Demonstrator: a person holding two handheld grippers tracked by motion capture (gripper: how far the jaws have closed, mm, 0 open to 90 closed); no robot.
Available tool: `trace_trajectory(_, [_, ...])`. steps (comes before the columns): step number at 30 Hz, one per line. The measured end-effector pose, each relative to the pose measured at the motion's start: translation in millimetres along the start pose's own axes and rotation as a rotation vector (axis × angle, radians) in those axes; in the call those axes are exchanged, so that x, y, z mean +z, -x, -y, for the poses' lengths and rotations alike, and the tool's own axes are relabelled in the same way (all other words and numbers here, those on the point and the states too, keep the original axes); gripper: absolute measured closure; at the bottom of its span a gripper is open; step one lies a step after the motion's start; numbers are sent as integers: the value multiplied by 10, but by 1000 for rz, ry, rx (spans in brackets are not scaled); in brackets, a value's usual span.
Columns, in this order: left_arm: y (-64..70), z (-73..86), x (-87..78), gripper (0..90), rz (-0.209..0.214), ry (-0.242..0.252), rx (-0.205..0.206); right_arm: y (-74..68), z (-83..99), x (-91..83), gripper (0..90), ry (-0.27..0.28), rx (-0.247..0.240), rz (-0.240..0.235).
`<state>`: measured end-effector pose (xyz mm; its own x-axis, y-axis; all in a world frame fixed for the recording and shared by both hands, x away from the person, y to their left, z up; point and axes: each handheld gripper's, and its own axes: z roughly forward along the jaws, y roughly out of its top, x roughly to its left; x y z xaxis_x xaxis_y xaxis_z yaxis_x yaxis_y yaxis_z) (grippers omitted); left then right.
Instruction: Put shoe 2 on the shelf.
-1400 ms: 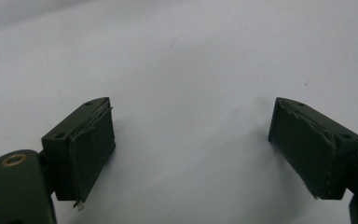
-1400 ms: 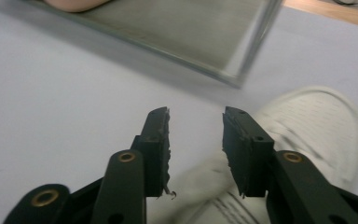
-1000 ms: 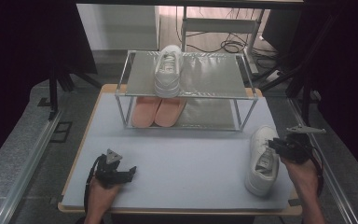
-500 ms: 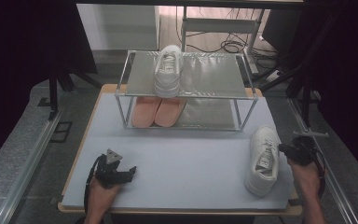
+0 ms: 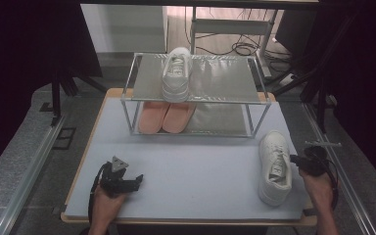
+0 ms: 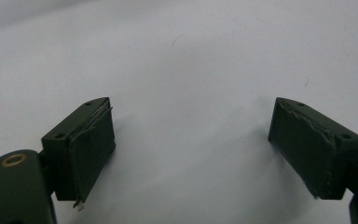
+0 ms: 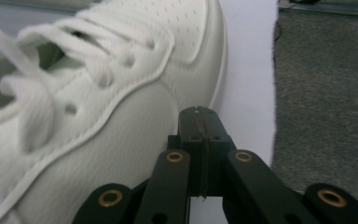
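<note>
Two grippers: left gripper [image 5: 127,182] fingers spread on the table [image 5: 200,181]; right gripper [image 7: 199,122] fingers clenched empty beside the unbranded white sneaker [image 7: 98,93].

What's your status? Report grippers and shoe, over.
Left gripper open, idle on the table. Right gripper shut, empty, against the side of the white shoe. Shoe flat on the table, right edge. Path to the rack unobstructed.
</note>
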<state>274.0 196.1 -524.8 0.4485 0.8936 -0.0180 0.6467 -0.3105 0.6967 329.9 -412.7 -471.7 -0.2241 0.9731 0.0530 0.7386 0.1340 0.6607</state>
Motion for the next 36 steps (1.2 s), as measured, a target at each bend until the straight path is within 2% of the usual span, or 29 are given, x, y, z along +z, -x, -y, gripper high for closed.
trace_trajectory(5, [0,0,0,142,0,0,0,-61,62,56,897,-13,8,-29])
trace_trajectory(12, [0,0,0,142,0,0,0,-60,113,40,897,-18,28,-62])
trace_trajectory(18, [1,0,0,142,0,0,0,-98,112,33,895,-31,11,-82])
trace_trajectory(22, [0,0,0,142,0,0,0,-51,32,81,849,-32,10,-64])
trace_trajectory(27, [0,0,1,142,0,0,0,18,-154,190,842,-26,-3,-37])
trace_trajectory(32, [0,0,0,142,0,0,0,111,-330,348,823,-21,-21,-29])
trace_trajectory(36, [0,0,1,142,0,0,0,177,-414,484,809,-24,-36,-42])
